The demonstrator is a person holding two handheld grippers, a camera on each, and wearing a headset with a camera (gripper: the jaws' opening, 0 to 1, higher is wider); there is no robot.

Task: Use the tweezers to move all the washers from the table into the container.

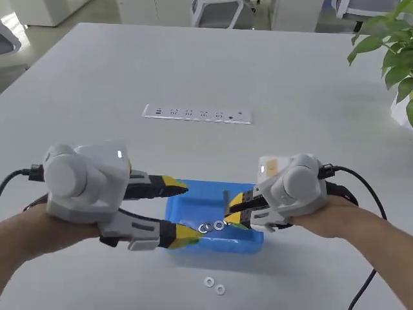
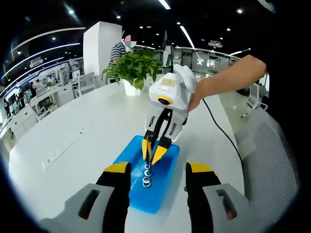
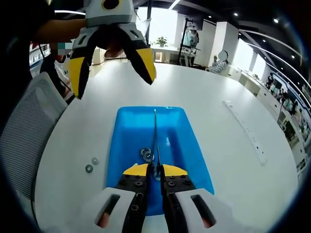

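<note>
1. A broad white table [image 1: 213, 64] is filling the foreground of an open office, with a white power strip [image 1: 197, 114] lying on it well beyond the work and a leafy potted plant [image 1: 387, 45] leaning in at the far right edge.
2. The right gripper [image 3: 155, 171] is pinching its yellow-tipped jaws almost together on the handle end of the tweezers [image 3: 155, 131], which are reaching forward from the jaws over the blue container [image 3: 131, 126].
3. The tweezer tips are too thin to tell whether they are carrying anything.
4. Two washers inside the container [image 3: 146, 154] are lying together on its floor, just beside the right gripper's jaw tips.
5. Two more washers on the table [image 3: 89, 168] are sitting close together on the bare surface, just outside the container's long near edge.
6. The left gripper [image 2: 158, 170] is hanging with its jaws spread wide and gripping nothing, facing the right gripper across the container.
7. A hand is gripping the body of each gripper, with a black cable trailing off the right one.
</note>
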